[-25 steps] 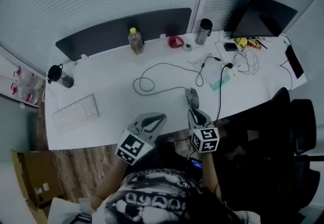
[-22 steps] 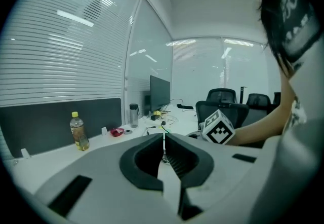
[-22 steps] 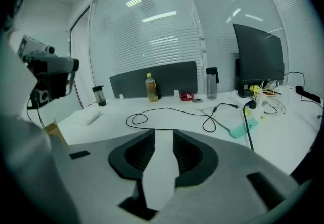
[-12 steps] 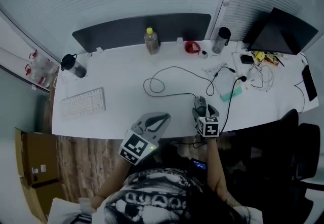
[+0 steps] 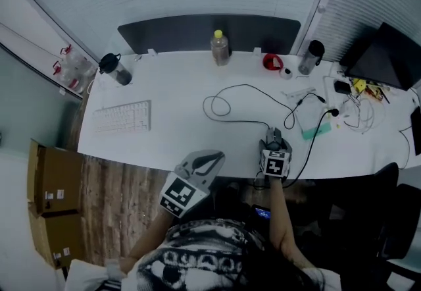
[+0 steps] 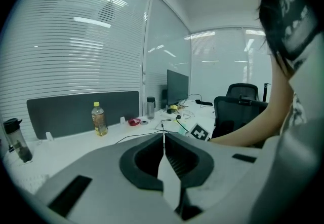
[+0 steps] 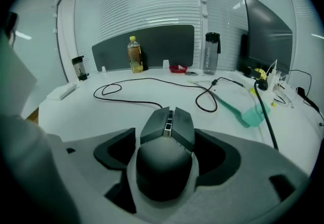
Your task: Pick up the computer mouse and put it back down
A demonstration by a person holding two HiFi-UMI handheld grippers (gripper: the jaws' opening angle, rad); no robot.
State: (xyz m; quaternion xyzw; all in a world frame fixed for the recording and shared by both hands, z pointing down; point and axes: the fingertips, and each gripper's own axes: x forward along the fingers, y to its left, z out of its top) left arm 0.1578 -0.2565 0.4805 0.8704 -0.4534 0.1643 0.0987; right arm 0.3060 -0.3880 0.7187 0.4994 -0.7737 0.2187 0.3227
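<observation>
A dark grey computer mouse (image 7: 167,154) rests on the white desk (image 5: 177,138) near its front edge, its black cable (image 5: 243,102) looping away across the top. My right gripper (image 7: 167,133) straddles it. Its jaws have just been opening and now stand wide, one on each side of the mouse, with small gaps showing. In the head view the right gripper (image 5: 272,139) covers most of the mouse (image 5: 270,132). My left gripper (image 5: 209,157) hangs in front of the desk edge, near the person's body. Its jaws are shut with nothing in them, as the left gripper (image 6: 163,135) view shows.
On the desk lie a white keyboard (image 5: 122,117) at the left, a yellow-capped bottle (image 5: 220,48) and a tumbler (image 5: 312,56) at the back, and a teal item (image 5: 314,130) among cables right of the mouse. A monitor (image 5: 388,56) stands far right. Cardboard boxes (image 5: 49,184) sit on the floor.
My right gripper has come down and forward from the desk's edge over the mouse, and its jaws have opened. The left gripper has barely moved. The head view has shifted.
</observation>
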